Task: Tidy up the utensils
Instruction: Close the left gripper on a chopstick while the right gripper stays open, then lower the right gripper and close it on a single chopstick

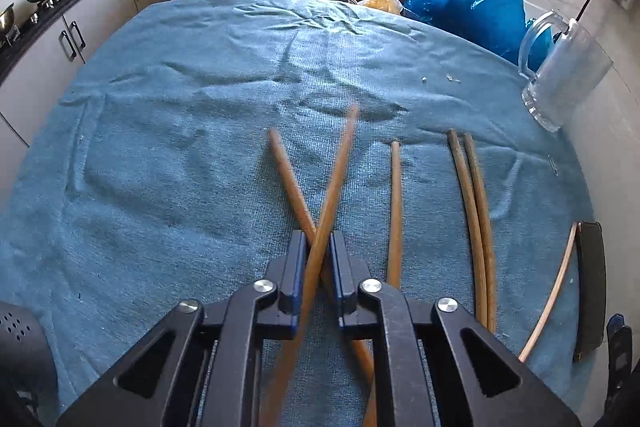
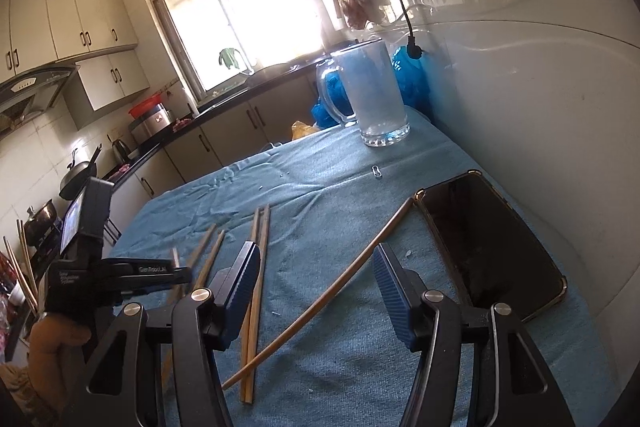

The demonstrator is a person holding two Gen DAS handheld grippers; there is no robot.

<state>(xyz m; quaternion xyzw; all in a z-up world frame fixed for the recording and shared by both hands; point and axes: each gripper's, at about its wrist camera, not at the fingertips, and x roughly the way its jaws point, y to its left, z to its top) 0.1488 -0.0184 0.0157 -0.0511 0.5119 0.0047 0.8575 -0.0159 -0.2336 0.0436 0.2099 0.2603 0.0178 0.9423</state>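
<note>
Over a table draped in a blue towel (image 1: 168,131), the left gripper (image 1: 316,247) is clamping a brown chopstick (image 1: 336,183) between narrow fingers, its tip angling away above a second chopstick (image 1: 286,175) that is crossing beneath it on the cloth. To the right, a single chopstick (image 1: 395,195) and a touching pair of chopsticks (image 1: 472,211) are lying side by side. The right gripper (image 2: 316,279) is hovering with fingers wide and gripping nothing, a pale chopstick (image 2: 340,283) running diagonally on the towel below, beside a dark phone (image 2: 492,247). A glass mug (image 2: 372,95) is standing upright at the far right.
</note>
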